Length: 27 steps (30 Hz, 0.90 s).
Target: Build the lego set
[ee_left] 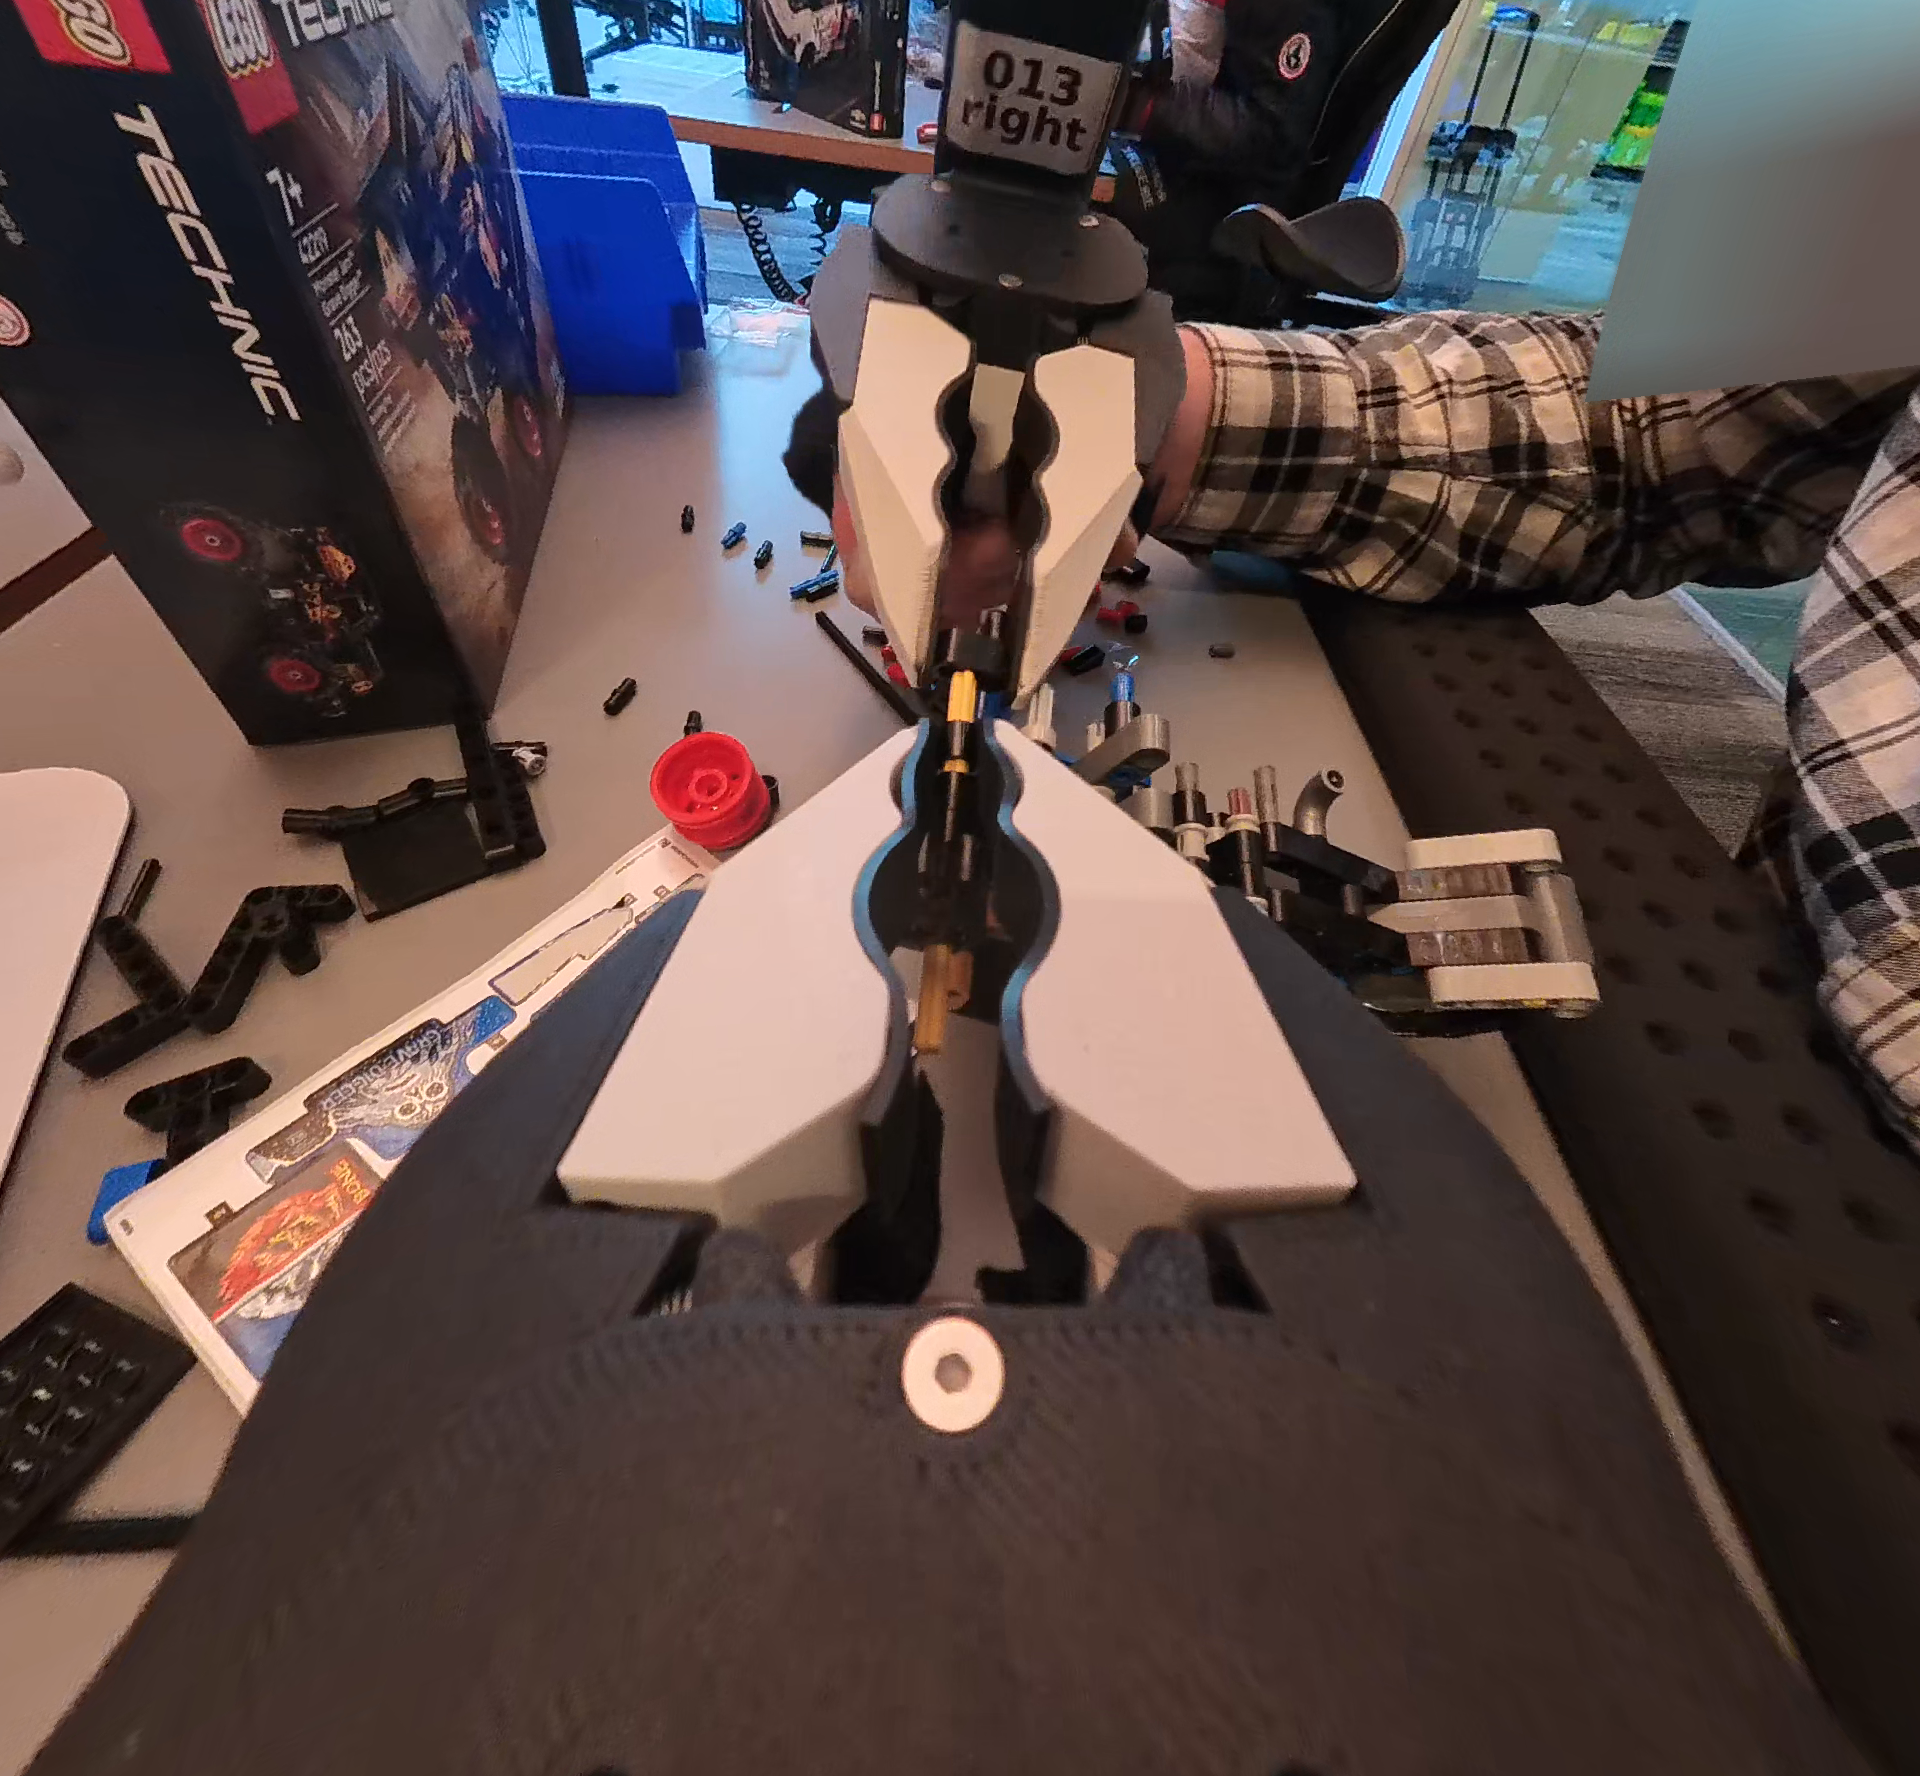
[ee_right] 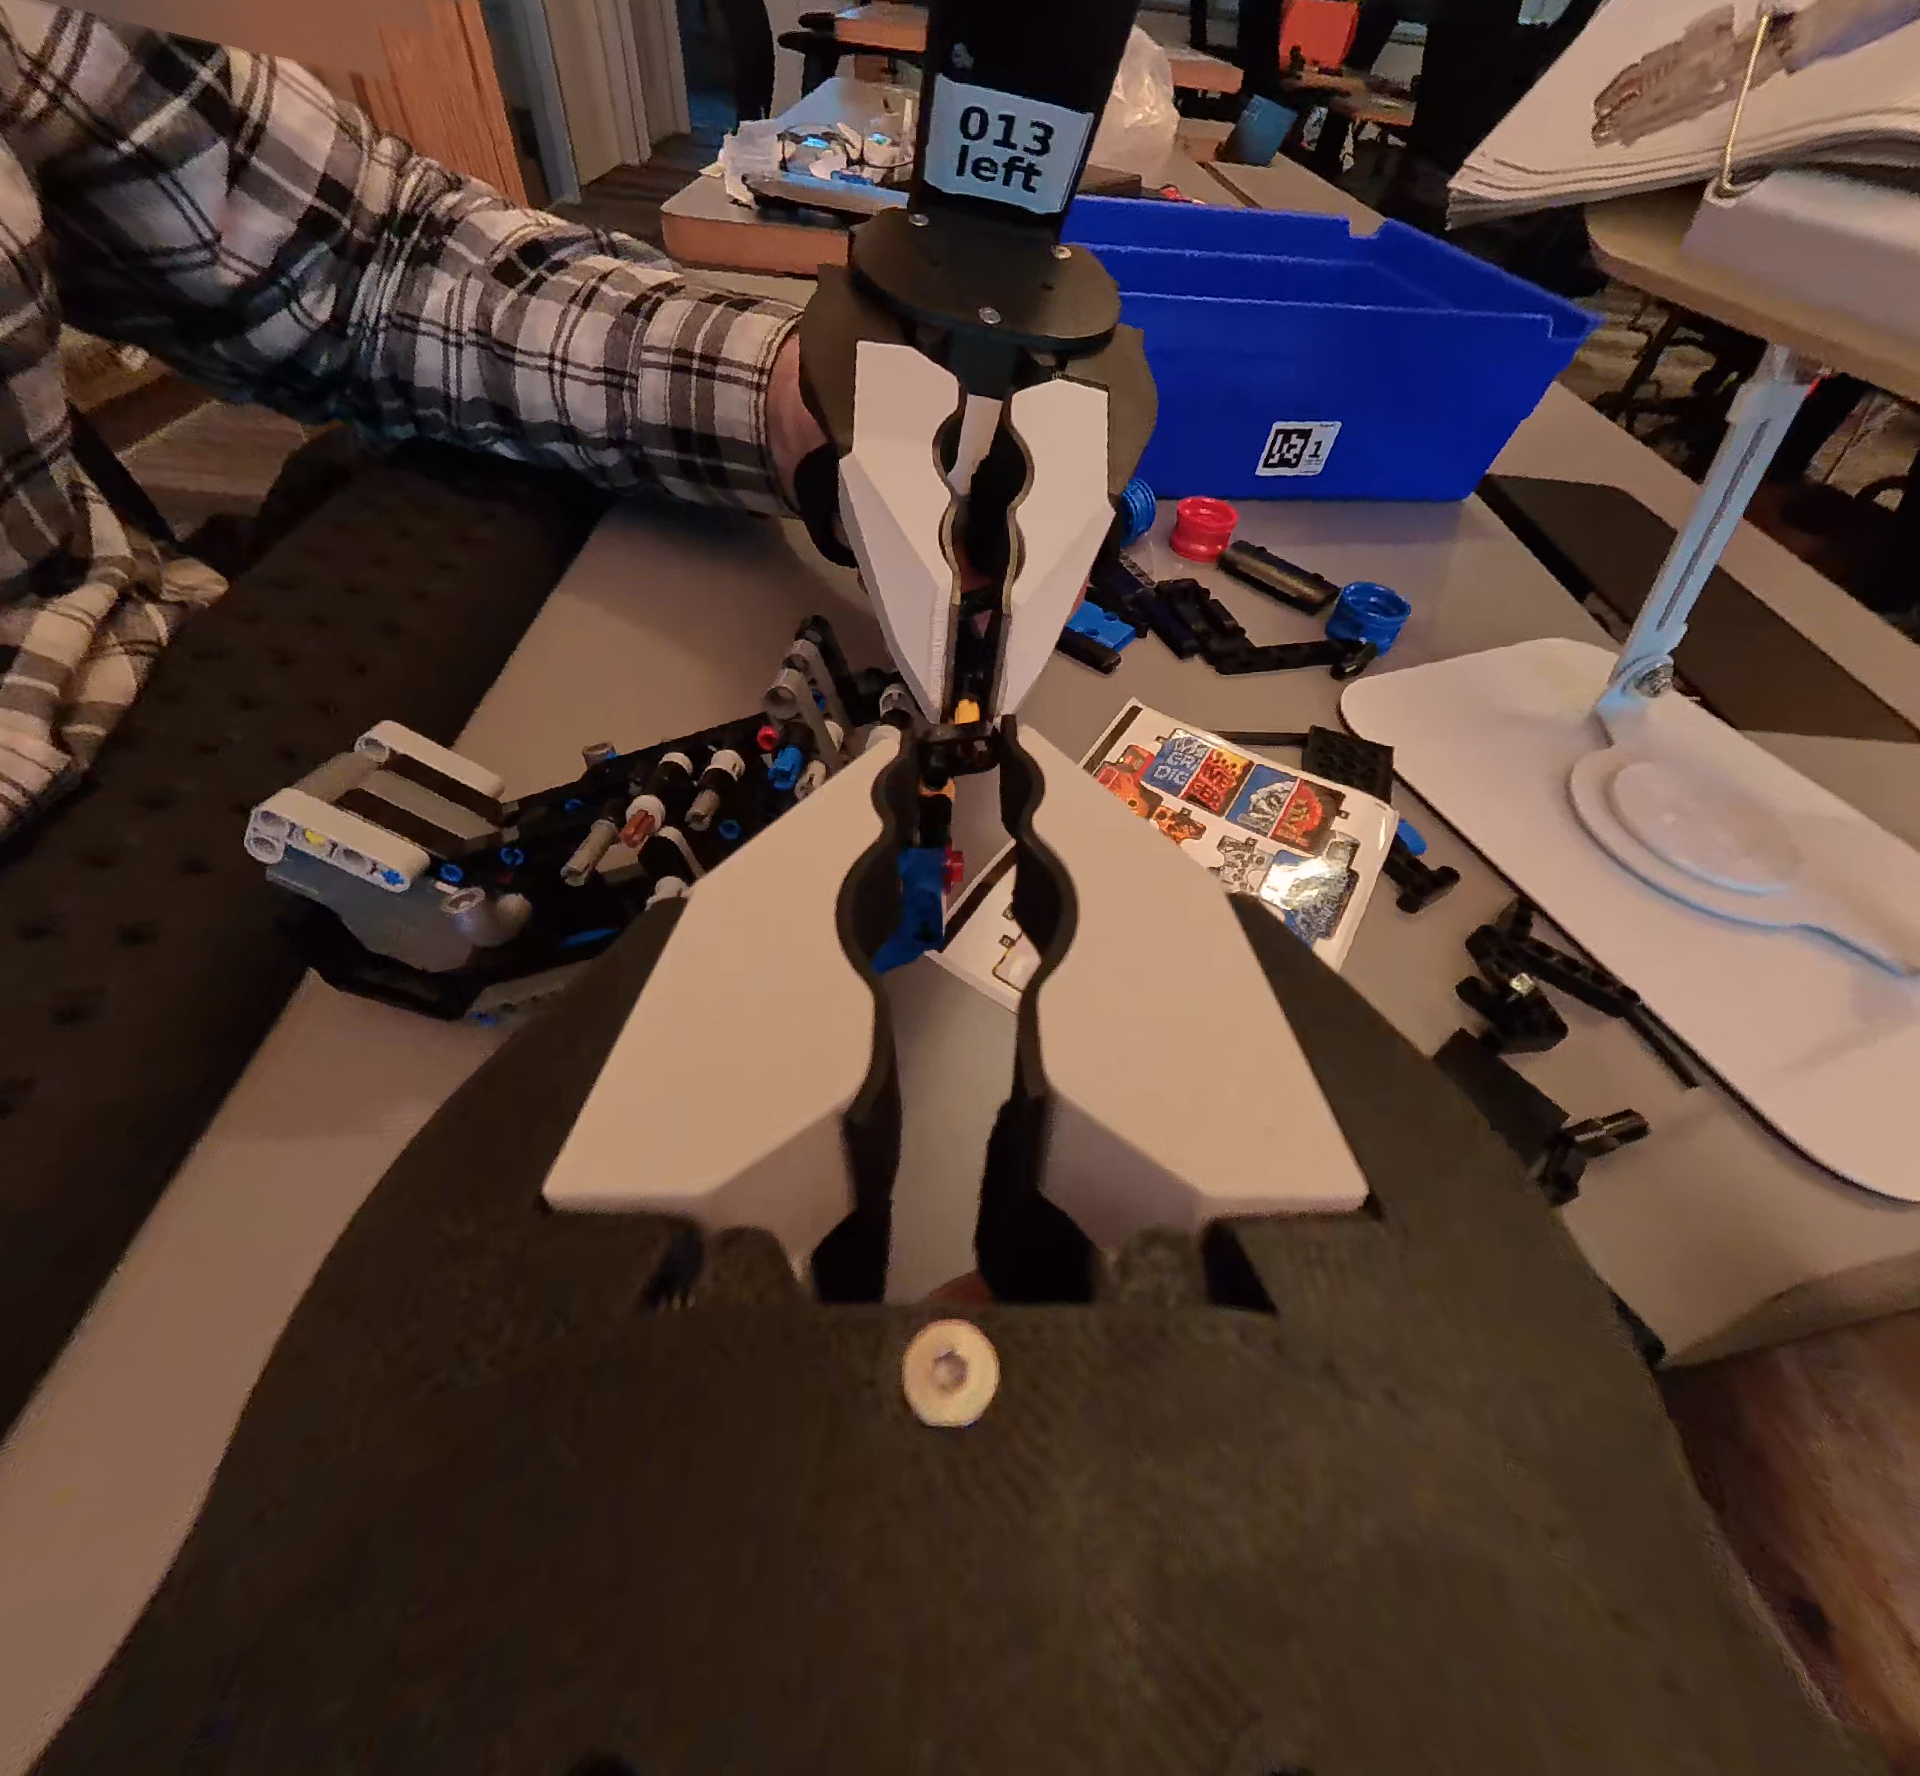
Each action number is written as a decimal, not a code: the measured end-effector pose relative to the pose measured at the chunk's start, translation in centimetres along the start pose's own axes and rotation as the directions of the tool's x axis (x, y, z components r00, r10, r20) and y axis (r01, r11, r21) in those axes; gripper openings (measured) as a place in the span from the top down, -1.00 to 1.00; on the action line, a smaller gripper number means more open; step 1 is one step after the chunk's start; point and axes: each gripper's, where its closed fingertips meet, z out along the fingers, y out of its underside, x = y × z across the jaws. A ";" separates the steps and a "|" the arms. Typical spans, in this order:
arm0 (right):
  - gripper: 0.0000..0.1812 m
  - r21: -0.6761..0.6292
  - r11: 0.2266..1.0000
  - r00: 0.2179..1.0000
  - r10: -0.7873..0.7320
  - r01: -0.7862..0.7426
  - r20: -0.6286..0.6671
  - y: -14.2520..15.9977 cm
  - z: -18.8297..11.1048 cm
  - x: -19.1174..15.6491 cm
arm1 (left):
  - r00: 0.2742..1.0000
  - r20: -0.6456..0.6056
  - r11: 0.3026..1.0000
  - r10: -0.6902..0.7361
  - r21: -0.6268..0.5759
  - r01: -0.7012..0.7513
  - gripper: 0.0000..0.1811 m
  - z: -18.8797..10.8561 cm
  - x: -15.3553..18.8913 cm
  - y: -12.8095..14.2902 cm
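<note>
White-fingered left gripper [ee_left: 951, 739] clenches a black-and-yellow axle piece [ee_left: 954, 791]; facing it tip to tip, the right gripper [ee_right: 951, 739] clenches a small black-and-blue piece [ee_right: 925, 853].

Office/lab: desks [ee_left: 727, 128], office chair [ee_left: 1340, 116], parts bin [ee_right: 1320, 344].

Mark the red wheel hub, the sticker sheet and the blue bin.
red wheel hub [ee_left: 712, 788], left wrist view, on its round face.
sticker sheet [ee_right: 1247, 827], right wrist view, on its printed middle.
blue bin [ee_right: 1351, 355], right wrist view, on its front wall.
</note>
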 end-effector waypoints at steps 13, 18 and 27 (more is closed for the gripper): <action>0.85 -0.006 1.000 0.999 -0.018 0.018 0.045 0.4 0.6 -0.8 | 1.000 -0.023 1.000 0.010 0.016 -0.009 0.95 0.3 0.6 0.2; 0.85 -0.015 1.000 0.999 -0.019 0.020 0.041 0.7 0.7 -0.9 | 0.999 -0.047 1.000 -0.021 0.001 0.021 0.94 -0.1 0.8 0.4; 0.86 -0.018 1.000 0.998 0.003 -0.002 0.055 0.7 1.3 -1.3 | 0.998 -0.024 0.997 -0.052 -0.057 0.051 0.92 -1.0 0.6 0.8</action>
